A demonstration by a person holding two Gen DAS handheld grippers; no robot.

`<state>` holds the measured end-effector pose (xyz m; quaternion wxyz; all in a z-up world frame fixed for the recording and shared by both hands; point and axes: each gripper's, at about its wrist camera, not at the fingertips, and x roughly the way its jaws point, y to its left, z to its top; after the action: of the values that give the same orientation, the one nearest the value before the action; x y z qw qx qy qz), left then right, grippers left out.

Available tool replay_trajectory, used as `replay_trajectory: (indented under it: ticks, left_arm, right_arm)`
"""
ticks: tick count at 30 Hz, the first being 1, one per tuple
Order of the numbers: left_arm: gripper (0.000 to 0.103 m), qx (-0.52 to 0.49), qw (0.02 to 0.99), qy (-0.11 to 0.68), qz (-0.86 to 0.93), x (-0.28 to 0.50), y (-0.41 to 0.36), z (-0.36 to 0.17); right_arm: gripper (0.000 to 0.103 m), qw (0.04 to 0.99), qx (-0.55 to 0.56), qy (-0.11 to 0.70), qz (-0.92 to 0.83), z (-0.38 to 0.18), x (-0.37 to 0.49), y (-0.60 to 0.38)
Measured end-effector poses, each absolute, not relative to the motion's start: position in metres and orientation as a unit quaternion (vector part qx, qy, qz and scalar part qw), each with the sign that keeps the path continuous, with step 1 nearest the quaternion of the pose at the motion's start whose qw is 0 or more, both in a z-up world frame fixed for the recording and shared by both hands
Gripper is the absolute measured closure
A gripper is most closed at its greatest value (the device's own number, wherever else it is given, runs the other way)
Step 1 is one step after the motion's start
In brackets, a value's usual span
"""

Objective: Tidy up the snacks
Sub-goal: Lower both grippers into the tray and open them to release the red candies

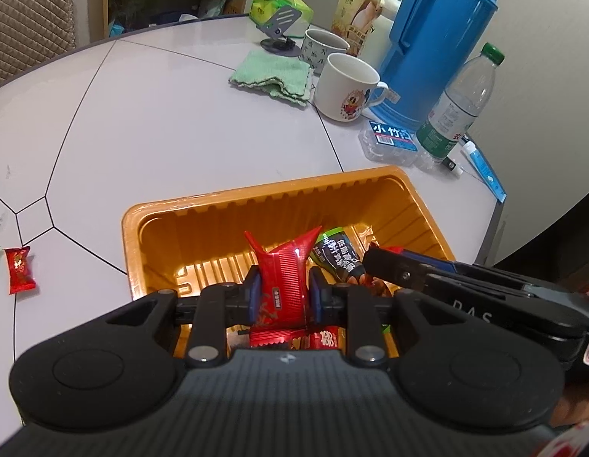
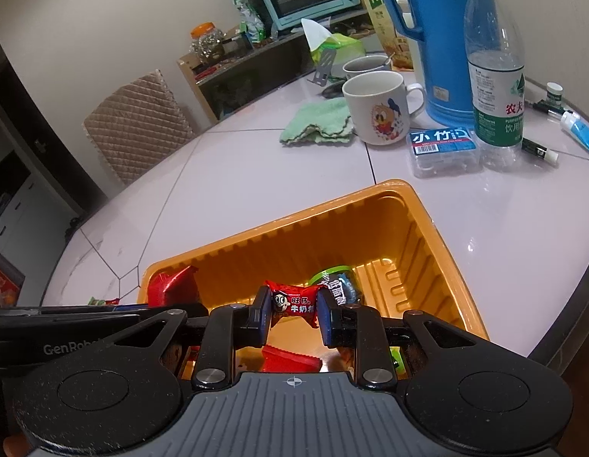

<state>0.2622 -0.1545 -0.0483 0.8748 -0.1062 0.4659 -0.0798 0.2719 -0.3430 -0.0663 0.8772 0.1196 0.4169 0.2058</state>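
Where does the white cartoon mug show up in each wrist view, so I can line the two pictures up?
Left wrist view: the white cartoon mug sits upper right of centre, between the green cloth and the blue thermos.
Right wrist view: the mug sits upper right of centre, again right of the cloth and left of the thermos.
Shared landmark: the orange tray, in the lower middle of both views.

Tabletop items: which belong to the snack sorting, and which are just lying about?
Job:
orange tray
red snack pack in left gripper
milk candy in right gripper
loose red candy on table

Lying about:
blue thermos
water bottle
mugs
green cloth
tissue box
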Motion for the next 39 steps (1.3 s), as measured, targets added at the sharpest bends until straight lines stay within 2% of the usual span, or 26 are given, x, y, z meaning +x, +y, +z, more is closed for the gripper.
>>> replay_trajectory:
  ticks: [39]
  left_arm:
    - [0.078,-0.112,0.872,0.474,-0.055,0.261,-0.133,-0.052]
  right_arm:
    - [0.077,0.871,0.118,0.425,0.215,-0.072,0.281,-0.329]
